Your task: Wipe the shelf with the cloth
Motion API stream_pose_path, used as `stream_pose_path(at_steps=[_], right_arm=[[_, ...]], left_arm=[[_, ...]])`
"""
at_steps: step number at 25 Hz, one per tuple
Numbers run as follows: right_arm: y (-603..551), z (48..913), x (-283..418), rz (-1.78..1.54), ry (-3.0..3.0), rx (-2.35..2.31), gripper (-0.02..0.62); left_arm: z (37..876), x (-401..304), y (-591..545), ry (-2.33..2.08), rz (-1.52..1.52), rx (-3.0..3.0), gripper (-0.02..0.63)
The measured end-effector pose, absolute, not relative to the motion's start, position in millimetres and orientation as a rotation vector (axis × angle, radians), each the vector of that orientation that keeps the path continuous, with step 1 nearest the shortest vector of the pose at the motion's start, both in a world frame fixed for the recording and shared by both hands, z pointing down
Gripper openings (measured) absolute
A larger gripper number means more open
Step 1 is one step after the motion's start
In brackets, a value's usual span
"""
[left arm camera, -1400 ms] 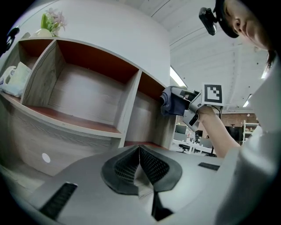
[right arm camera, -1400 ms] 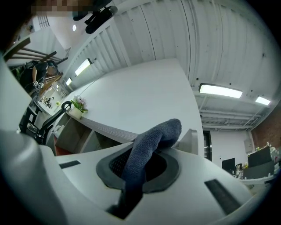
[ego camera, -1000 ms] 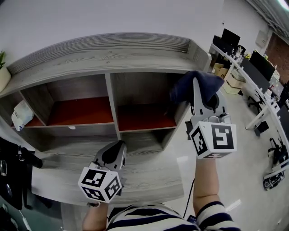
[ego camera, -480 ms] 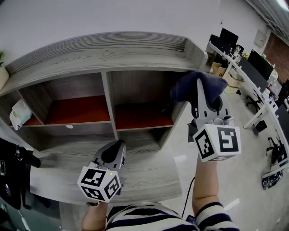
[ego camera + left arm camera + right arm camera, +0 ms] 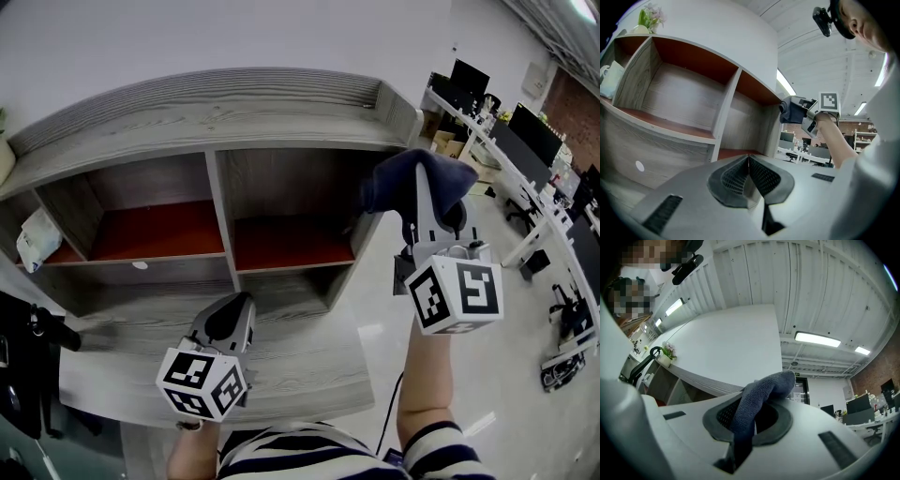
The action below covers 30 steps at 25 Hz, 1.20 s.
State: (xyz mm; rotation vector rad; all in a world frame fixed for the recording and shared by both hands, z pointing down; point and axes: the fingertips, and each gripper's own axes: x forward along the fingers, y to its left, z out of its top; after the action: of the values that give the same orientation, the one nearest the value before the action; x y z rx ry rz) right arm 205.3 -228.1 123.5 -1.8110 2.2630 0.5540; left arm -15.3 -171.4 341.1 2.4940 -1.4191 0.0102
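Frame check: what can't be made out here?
- Head view: whether the cloth touches the shelf; the cloth itself covers that spot.
- Head view: white item in the left bay, half behind the side wall, too small to identify.
- Head view: pot on top, cut by the left edge.

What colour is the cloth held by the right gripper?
The cloth is dark blue, clearest in the right gripper view.

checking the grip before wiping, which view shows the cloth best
The right gripper view: the dark blue cloth fills the centre, pinched by the right gripper. The head view shows it bunched at the gripper tip near the shelf; the left gripper view shows only a small distant lump.
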Motion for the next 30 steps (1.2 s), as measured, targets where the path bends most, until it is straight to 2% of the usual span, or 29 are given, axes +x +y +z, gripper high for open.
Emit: stream_pose_path(at_steps=[15, 30], right_arm=[[-247, 159, 207, 0.524, 2.243, -1.932, 0.044], [-250, 265, 203, 0.274, 2.369, -2.025, 0.044]], left_arm=[[341, -20, -167, -1.415, 0.012, 2.494, 0.018], [352, -22, -163, -1.404, 0.039, 2.481, 0.018]])
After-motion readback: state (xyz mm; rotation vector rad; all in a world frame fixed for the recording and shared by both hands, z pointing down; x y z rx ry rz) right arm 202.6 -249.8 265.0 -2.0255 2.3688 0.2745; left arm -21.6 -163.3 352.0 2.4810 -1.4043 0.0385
